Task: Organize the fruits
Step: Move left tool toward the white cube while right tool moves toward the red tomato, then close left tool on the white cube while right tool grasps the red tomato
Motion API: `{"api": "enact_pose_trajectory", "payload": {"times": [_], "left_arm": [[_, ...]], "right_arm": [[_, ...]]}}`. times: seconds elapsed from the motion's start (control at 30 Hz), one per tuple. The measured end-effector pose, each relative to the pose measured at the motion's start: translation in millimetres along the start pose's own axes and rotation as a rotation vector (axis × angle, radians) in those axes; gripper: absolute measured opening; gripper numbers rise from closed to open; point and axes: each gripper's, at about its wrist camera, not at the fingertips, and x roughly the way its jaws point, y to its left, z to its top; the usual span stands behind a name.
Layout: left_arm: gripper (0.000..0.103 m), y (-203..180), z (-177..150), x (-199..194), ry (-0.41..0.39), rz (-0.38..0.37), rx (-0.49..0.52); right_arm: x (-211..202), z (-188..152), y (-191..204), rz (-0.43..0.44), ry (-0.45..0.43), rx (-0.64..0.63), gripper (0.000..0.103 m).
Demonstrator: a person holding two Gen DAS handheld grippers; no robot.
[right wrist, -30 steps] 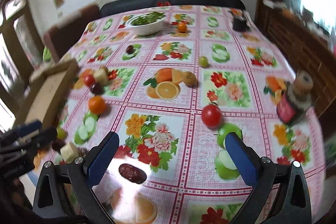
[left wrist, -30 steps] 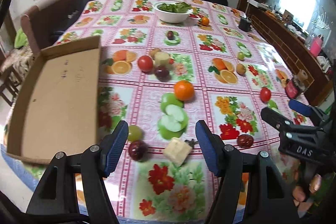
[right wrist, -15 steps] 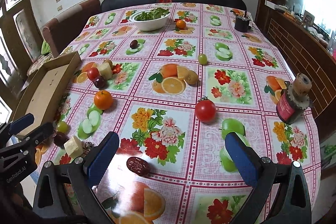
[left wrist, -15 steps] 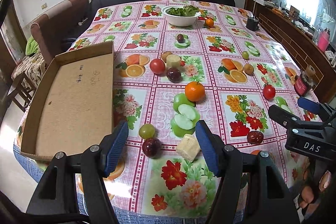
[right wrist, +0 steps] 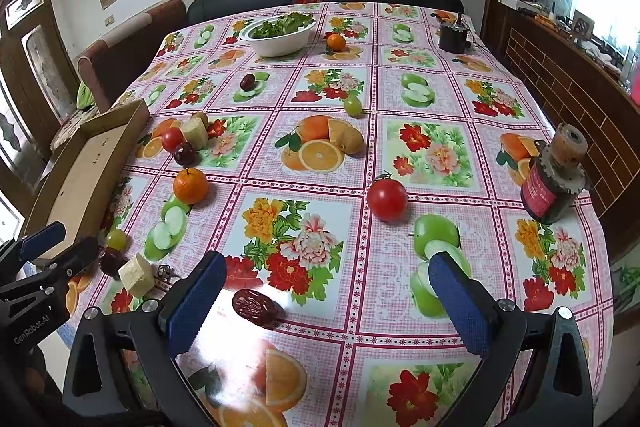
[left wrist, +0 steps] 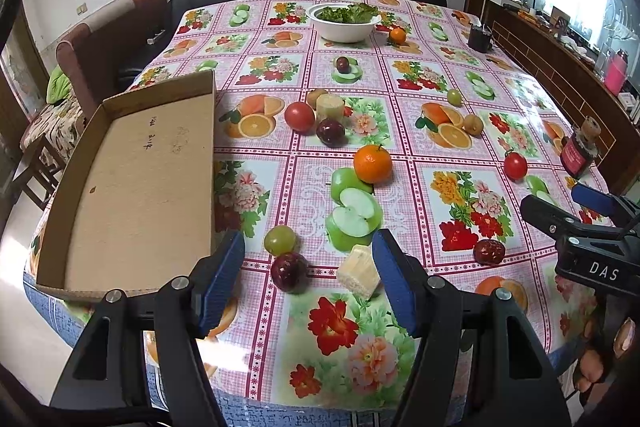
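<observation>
Plum [left wrist: 289, 271] beside cheese cube [left wrist: 359, 271]

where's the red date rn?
The red date lies on the tablecloth at the near edge, just ahead of the open right gripper by its left finger. In the left wrist view it sits far right.

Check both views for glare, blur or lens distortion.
Right wrist view: bright glare on the tablecloth beside the dried date; sharp otherwise. Left wrist view: sharp, with only faint sheen on the cloth's far right side. Both: strong fisheye bending and dark corners.
</observation>
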Motion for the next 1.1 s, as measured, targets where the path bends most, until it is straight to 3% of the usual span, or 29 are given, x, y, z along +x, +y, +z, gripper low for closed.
{"api": "enact_pose_trajectory", "payload": {"times": [0.47, 0.7, 0.93, 1.1], "left_arm": [[0.066, 20, -16, 4, 0.039, -0.055, -0.041], [0.066, 33, -23, 0, 0.057, -0.179, -0.080], [0.066, 15, -24, 9, 0.092, -0.225, -0.047], [0.066, -5, -19, 21, 0.117, -0.235, 0.001]], "right_arm": [[7, -4, -1, 0.004, 0.026, 0.003, 0.102], [3, -7, 4, 0.029, 0.022, -0.017, 0.102], [5, -10, -4, 0.072, 0.020, -0.012, 0.102], [16, -7, -31, 0.063, 0.031, 0.058, 0.095]]}}
